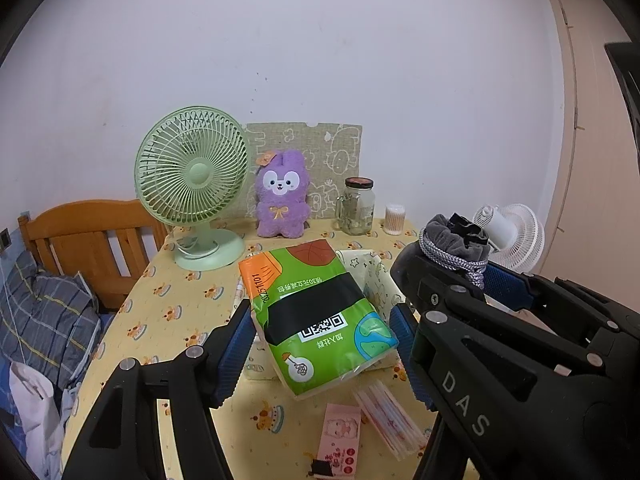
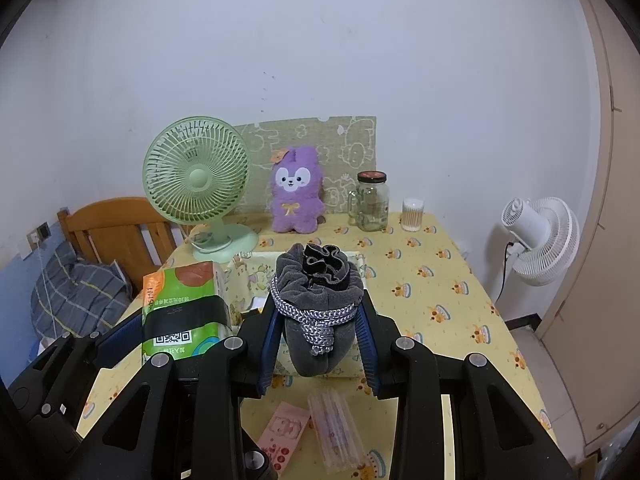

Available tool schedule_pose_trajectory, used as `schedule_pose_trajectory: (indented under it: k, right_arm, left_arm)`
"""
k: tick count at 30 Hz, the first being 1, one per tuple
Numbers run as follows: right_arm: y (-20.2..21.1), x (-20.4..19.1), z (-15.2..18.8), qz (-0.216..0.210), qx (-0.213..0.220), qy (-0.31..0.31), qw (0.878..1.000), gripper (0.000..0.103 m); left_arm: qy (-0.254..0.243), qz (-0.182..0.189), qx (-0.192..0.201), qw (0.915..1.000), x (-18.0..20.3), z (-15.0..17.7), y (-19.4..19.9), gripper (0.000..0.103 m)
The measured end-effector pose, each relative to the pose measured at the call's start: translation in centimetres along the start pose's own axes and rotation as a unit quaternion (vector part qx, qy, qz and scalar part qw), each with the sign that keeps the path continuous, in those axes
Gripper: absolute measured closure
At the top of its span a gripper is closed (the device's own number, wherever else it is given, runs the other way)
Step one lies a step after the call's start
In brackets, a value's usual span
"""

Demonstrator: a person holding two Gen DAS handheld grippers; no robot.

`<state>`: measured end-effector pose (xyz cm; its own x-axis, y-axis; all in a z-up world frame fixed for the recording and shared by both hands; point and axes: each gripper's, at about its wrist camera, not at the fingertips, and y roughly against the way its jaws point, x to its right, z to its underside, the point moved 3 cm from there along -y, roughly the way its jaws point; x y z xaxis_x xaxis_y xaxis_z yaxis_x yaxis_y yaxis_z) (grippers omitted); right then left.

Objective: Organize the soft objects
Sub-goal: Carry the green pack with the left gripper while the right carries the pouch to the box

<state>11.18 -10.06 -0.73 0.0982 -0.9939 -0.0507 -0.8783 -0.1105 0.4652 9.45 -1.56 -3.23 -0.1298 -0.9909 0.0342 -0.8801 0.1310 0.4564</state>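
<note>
My left gripper (image 1: 320,344) is shut on a green tissue pack (image 1: 316,316) and holds it tilted above the yellow fabric basket (image 1: 380,280). My right gripper (image 2: 318,340) is shut on a grey drawstring pouch (image 2: 316,304) with a silver cord, held upright over the same basket (image 2: 256,276). The pouch (image 1: 456,240) and the right gripper also show at the right of the left wrist view. The tissue pack (image 2: 180,312) shows at the left of the right wrist view. A purple plush bunny (image 1: 282,200) sits at the back of the table.
On the yellow tablecloth stand a green desk fan (image 1: 192,184), a glass jar (image 1: 358,206) and a cotton swab tub (image 1: 395,219). A pink card (image 2: 284,432) and a clear packet of sticks (image 2: 336,432) lie near the front. A white fan (image 2: 540,232) and a wooden bed (image 2: 116,232) flank the table.
</note>
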Motion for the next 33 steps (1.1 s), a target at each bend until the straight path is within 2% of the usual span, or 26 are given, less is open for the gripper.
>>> schedule_pose_trajectory:
  k: [33]
  right_arm:
    - [-7.3,-0.1,-3.0,0.004,-0.007,0.0,1.0,0.065]
  left_arm:
    - [-0.001,-0.005,-0.006,1.0,-1.6,-2.7,-6.5,0.033]
